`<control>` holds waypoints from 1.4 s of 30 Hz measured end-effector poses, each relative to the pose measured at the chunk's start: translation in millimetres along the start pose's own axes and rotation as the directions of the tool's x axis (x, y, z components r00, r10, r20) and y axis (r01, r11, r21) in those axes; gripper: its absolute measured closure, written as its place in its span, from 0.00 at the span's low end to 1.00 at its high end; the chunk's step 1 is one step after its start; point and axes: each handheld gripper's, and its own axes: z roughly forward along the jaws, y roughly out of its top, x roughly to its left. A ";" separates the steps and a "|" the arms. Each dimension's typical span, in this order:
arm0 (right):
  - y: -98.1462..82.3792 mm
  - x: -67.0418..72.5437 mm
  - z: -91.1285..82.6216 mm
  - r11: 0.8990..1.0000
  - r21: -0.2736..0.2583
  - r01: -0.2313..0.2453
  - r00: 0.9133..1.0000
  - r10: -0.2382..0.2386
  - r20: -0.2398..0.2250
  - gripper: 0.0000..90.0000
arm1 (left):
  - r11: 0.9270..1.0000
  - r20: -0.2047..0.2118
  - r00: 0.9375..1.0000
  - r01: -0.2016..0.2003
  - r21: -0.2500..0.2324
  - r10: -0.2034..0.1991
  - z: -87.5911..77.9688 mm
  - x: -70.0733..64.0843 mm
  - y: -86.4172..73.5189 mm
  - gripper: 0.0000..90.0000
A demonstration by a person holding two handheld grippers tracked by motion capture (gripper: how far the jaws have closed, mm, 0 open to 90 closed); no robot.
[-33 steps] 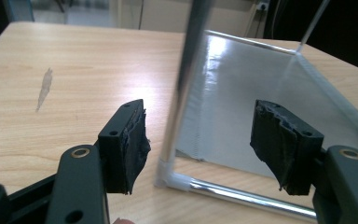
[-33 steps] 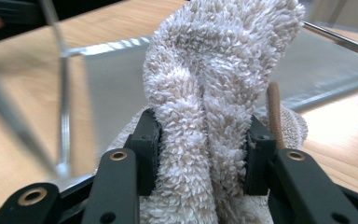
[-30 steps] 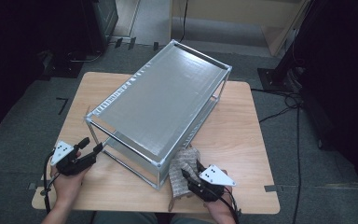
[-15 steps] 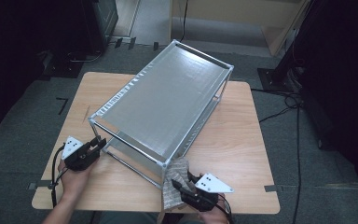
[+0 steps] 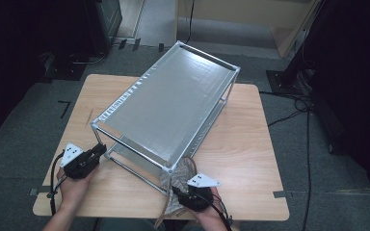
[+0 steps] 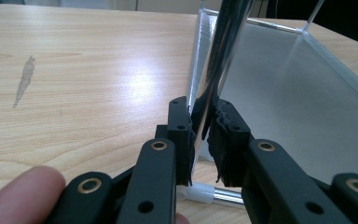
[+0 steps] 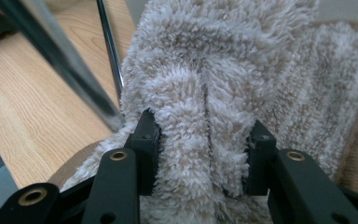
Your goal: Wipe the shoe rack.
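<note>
- Chrome post (image 6: 219, 60) of the rack (image 5: 173, 103), upright, sits clamped in the left gripper (image 6: 204, 133).
- Fluffy cloth (image 7: 242, 88) bunches in the right gripper (image 7: 204, 154), just beside the rack's near corner.

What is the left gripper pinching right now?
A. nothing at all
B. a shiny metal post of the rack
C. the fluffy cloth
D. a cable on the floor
B. In the left gripper view, the left gripper has its jaws closed on the shiny metal post at a corner of the rack; the fluffy cloth sits between the jaws of the right gripper instead.
</note>
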 end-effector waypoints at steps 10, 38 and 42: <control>9.1 -25.6 -0.5 0.999 0.000 -0.039 0.996 0.039 0.076 0.66 | 0.998 0.062 0.996 -0.065 0.021 0.063 -14.9 -4.0 -5.8 0.88; 16.1 -95.0 -61.2 0.957 -0.271 -0.108 0.912 0.204 0.357 0.66 | 0.964 0.407 0.878 -0.266 -0.019 0.251 -26.0 -59.6 -14.8 0.79; 8.3 -101.5 -79.6 0.947 -0.301 -0.109 0.895 0.225 0.385 0.66 | 0.967 0.439 0.865 -0.253 -0.033 0.241 -16.0 -67.9 -11.4 0.81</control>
